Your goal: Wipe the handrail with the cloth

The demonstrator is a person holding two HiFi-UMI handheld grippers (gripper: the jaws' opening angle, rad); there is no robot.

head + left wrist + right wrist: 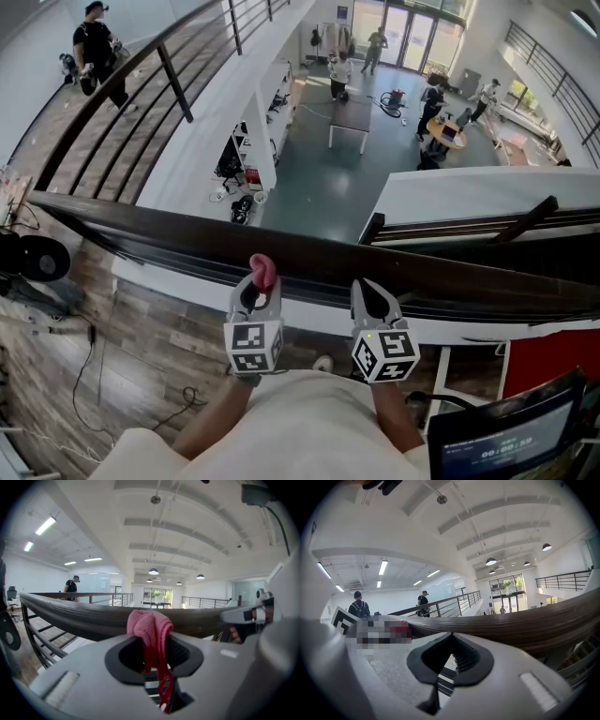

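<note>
A dark wooden handrail (187,239) runs across the head view from left to right, just ahead of both grippers. My left gripper (260,283) is shut on a pink cloth (263,270), which bunches up above the jaw tips at the rail's near edge. In the left gripper view the cloth (149,627) sits in front of the handrail (70,613); I cannot tell whether they touch. My right gripper (371,292) is beside it to the right, close to the rail, shut and holding nothing. The right gripper view shows the handrail (511,625) just beyond the closed jaws.
Beyond the rail is a drop to a lower floor with a table (350,117) and several people. A person (97,52) stands on the walkway at the upper left. A black round device (36,258) and cables (89,375) lie left; a monitor (506,441) sits at the lower right.
</note>
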